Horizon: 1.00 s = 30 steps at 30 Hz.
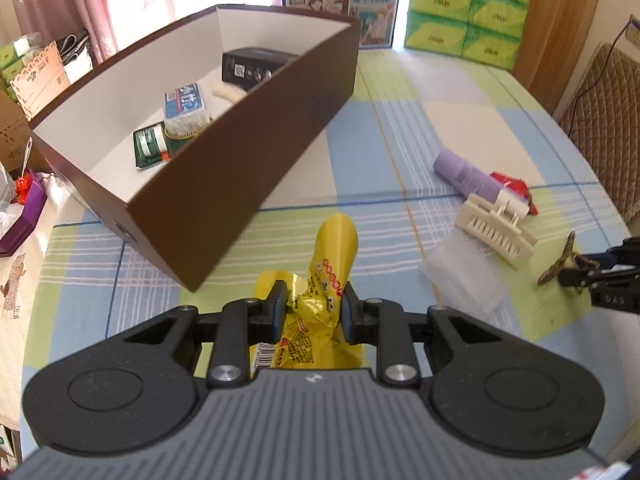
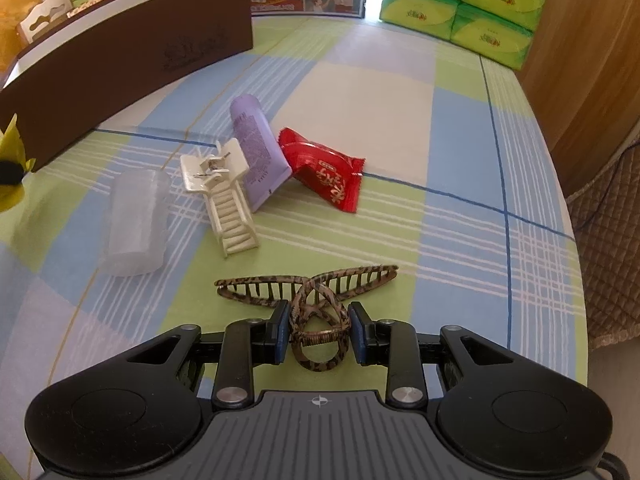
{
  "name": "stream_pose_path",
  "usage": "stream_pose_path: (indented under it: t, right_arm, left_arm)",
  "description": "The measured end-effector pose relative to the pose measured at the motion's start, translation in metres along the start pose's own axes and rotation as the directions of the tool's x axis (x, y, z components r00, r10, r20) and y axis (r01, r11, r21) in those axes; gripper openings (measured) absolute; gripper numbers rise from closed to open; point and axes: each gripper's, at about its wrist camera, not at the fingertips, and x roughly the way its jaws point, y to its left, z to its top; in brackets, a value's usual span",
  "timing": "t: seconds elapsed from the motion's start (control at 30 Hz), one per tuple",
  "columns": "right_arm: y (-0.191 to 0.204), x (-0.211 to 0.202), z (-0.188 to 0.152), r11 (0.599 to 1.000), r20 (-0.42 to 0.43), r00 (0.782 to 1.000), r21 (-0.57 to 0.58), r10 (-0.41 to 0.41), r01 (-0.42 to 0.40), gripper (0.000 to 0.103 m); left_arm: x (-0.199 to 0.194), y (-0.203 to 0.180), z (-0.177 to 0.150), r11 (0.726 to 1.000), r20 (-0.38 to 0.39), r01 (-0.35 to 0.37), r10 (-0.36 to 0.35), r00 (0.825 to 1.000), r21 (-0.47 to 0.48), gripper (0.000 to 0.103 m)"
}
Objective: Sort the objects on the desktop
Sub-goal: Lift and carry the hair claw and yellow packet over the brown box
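The left gripper point(image 1: 314, 312) pinches a yellow packet point(image 1: 326, 280) between its pads, held above the tablecloth point(image 1: 380, 140) just short of the brown box point(image 1: 224, 184), which sits at 11 o'clock. The right gripper point(image 2: 318, 332) is closed on a leopard hair claw point(image 2: 316, 304) by its looped handles, teeth spread wide and low over the cloth.

Risks, as I judge them: the packet is slick, crumpled film gripped near one end, so it could slide out or sag and catch the box's near wall on the way in. The claw is sprung and held on curved loops; a squeeze off-centre could make it twist or pop free. Both grippers heading for the box at once could crowd each other.

Beyond the right gripper, at 11 o'clock, lie a clear cup point(image 2: 136, 220) on its side, a cream claw point(image 2: 224, 196), a purple tube point(image 2: 258, 152) leaning on it, and a red sachet point(image 2: 326, 176) touching the tube. They sit between the right gripper and the box.

The box already holds a green pack point(image 1: 150, 146), a blue-white pack point(image 1: 186, 102) and a black device point(image 1: 252, 66). Green tissue packs point(image 2: 460, 4) stack at the far edge.
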Motion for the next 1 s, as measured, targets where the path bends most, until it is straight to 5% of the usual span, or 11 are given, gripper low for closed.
stream_pose_path:
  t: [1.0]
  right_arm:
    - [0.025, -0.064, 0.025, 0.995, 0.162, 0.984, -0.081, 0.078, -0.066, 0.027]
  left_arm:
    - [-0.054, 0.000, 0.003, 0.999, 0.101, 0.015, -0.010, 0.995, -0.049, 0.022]
